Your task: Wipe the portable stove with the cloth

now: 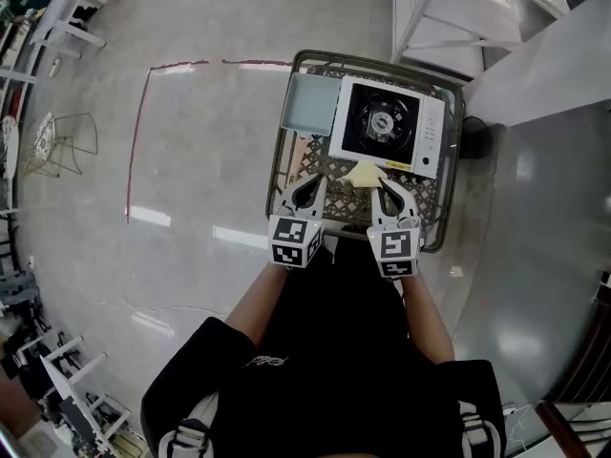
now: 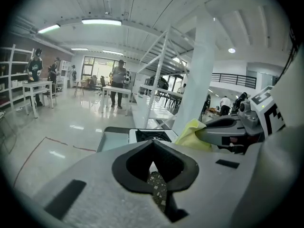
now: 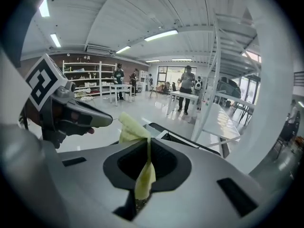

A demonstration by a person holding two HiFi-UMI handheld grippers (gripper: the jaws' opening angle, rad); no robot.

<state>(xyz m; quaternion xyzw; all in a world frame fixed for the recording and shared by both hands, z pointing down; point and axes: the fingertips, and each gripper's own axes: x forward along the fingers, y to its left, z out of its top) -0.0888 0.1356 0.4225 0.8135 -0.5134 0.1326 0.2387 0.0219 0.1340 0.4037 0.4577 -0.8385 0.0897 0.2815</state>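
Note:
The portable stove [image 1: 387, 127], white with a black burner top, lies on a wire-rimmed cart [image 1: 451, 198]. A yellow cloth [image 1: 361, 173] hangs over the stove's near edge, and my right gripper [image 1: 382, 187] is shut on it. In the right gripper view the cloth [image 3: 130, 127] runs pinched between the jaws of the right gripper [image 3: 148, 139]. My left gripper [image 1: 307, 187] hovers beside it, over the cart's near left part, shut and holding nothing. In the left gripper view, beyond the left gripper's [image 2: 153, 141] tips, are the stove [image 2: 151, 136] and the cloth [image 2: 192, 134].
A pale grey-blue tray [image 1: 307, 101] lies left of the stove on the cart. White shelf frames [image 1: 458, 17] stand behind and to the right. Red tape [image 1: 138, 132] marks the glossy floor. People stand by tables [image 2: 116, 90] far off.

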